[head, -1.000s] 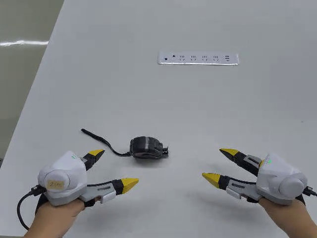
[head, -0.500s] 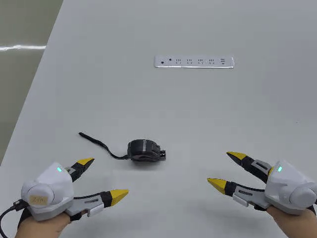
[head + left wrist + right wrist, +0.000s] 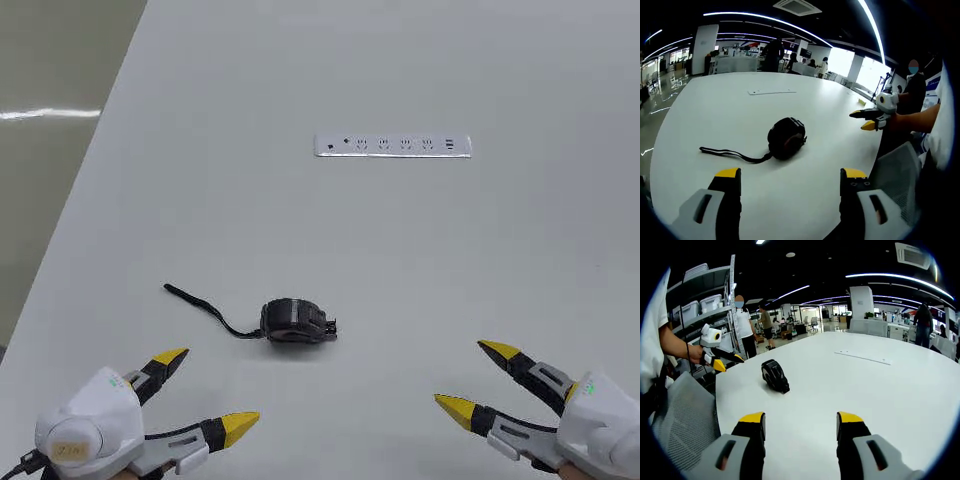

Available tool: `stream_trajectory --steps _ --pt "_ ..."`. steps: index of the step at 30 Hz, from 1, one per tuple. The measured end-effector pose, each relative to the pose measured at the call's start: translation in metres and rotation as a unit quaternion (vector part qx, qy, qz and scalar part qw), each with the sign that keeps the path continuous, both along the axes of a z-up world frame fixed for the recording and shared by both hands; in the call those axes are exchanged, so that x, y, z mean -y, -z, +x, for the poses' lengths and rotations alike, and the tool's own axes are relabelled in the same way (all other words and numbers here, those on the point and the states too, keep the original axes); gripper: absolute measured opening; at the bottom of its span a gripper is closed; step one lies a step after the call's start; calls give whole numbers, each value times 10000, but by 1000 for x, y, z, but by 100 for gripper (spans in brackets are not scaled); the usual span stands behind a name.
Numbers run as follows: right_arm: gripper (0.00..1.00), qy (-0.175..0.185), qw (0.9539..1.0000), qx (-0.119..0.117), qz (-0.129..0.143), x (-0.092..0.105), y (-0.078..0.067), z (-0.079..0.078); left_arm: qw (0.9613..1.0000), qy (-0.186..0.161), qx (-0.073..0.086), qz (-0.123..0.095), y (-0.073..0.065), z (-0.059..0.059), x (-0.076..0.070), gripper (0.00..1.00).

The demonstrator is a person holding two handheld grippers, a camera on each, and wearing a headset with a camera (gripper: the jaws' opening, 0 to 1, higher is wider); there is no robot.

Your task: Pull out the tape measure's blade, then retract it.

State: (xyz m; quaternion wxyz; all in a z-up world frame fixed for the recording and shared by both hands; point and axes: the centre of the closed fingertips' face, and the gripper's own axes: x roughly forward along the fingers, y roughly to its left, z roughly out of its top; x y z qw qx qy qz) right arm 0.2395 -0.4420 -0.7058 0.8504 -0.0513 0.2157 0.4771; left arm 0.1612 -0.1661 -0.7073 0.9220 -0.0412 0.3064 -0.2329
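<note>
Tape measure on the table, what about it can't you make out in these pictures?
Head view: the tape measure is too small to tell its lock or blade hook.
Left gripper view: its own case hides its far side.
Head view: the bottom edge cuts off the right hand-held gripper behind its jaws.

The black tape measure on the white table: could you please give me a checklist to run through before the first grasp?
1. Black tape measure lies free on the white table, both grippers apart from it: ok.
2. Left gripper empty, jaws open: ok.
3. Right gripper empty, jaws open: ok.
4. No blade drawn out of the case: ok.
5. Blade tip easy to pinch: cannot tell, too small.
6. Black wrist strap trails away on the left gripper's side: ok.
</note>
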Motion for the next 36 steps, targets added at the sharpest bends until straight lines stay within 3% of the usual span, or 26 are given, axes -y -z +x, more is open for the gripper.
stream_trajectory --steps 23,36 --pt "64 163 9998 -64 -77 22 1 -29 9999 -130 -2 65 -2 -25 -17 82" --pt "68 191 9998 -87 -74 29 -1 -44 9999 -47 -3 102 -2 -32 -13 84"
